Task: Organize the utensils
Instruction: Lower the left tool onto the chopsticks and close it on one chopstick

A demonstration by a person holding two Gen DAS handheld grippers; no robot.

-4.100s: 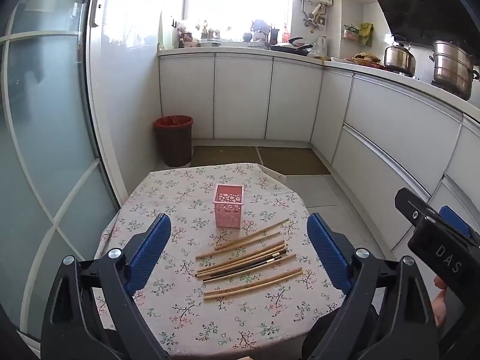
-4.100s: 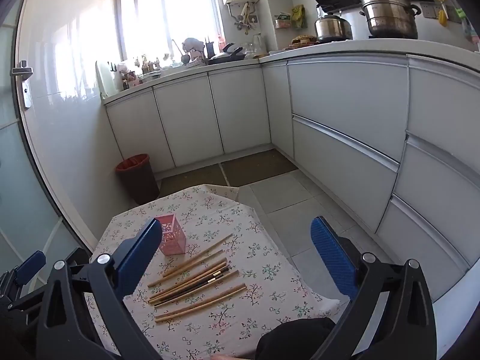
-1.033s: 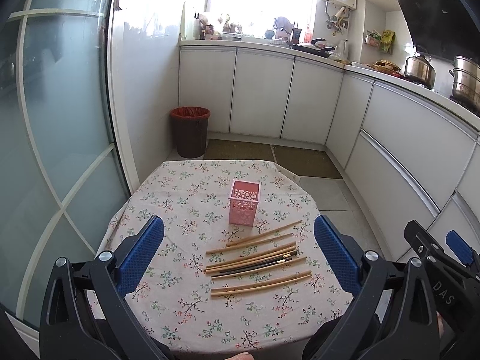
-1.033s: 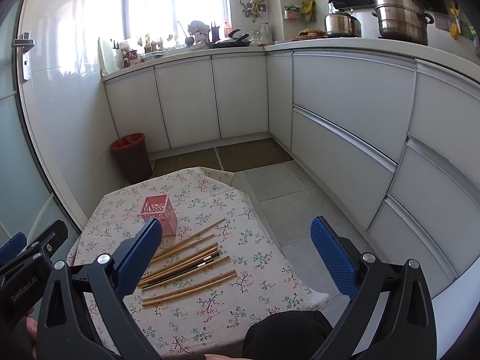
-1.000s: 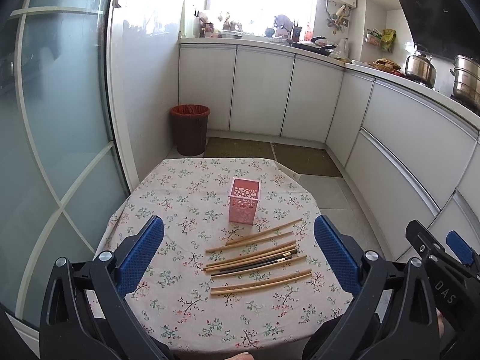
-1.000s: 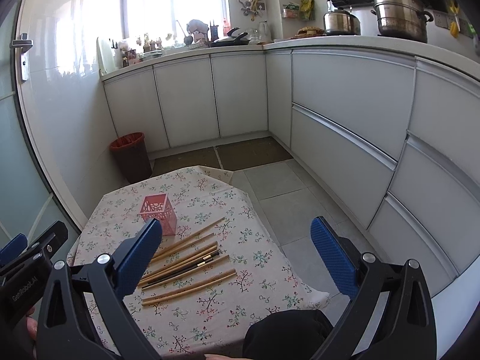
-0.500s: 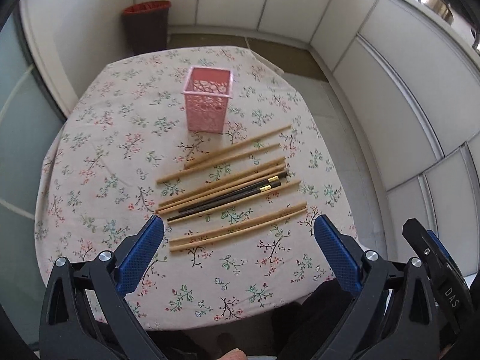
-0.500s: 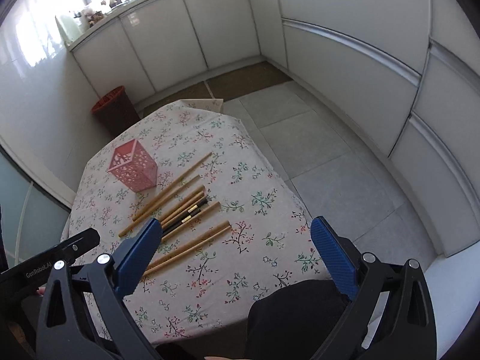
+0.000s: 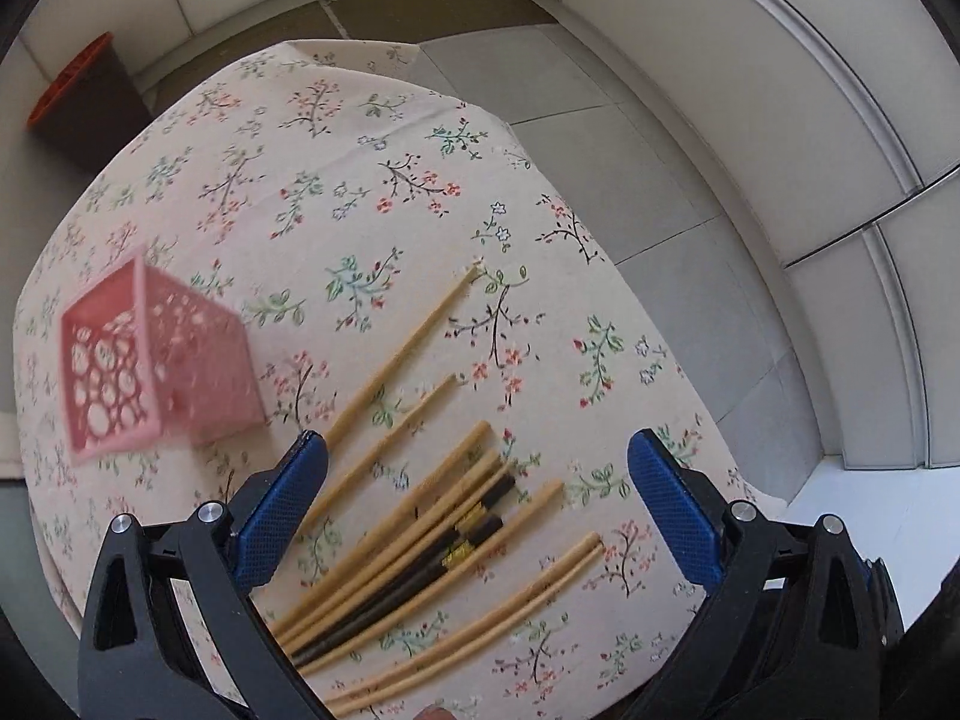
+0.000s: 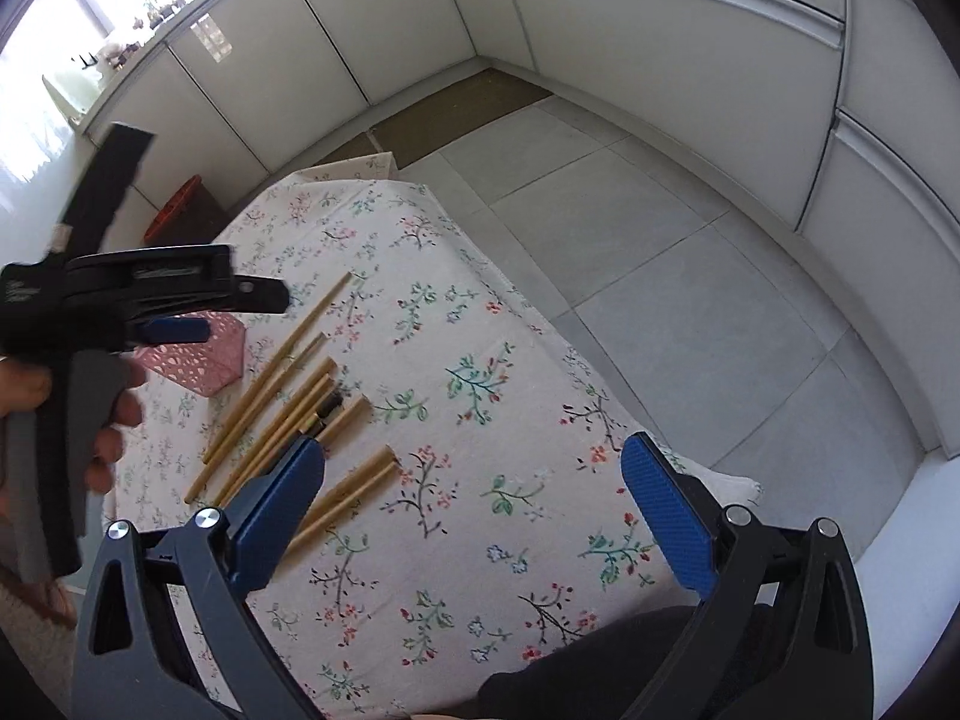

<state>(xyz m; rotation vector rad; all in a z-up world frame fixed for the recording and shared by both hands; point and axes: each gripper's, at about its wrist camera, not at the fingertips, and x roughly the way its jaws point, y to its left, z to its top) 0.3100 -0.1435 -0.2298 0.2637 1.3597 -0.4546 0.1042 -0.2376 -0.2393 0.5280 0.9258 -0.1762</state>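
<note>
Several wooden chopsticks (image 9: 420, 516) and a dark pair (image 9: 414, 576) lie in a loose row on the floral tablecloth (image 9: 360, 192). A pink perforated basket (image 9: 150, 360) stands to their left. My left gripper (image 9: 474, 510) is open and empty, held just above the chopsticks. My right gripper (image 10: 474, 504) is open and empty above the table's near right part. In the right wrist view the chopsticks (image 10: 282, 402) and the basket (image 10: 198, 360) lie to the left, with the left gripper (image 10: 180, 300) above them.
A dark bin with a red rim (image 9: 78, 96) stands on the floor beyond the table. White cabinets (image 10: 660, 30) run along the back and right. Grey tiled floor (image 10: 660, 252) lies right of the table edge.
Both grippers have dropped and tilted down toward the table. The left one has come close over the chopsticks. The chopsticks and basket have not moved.
</note>
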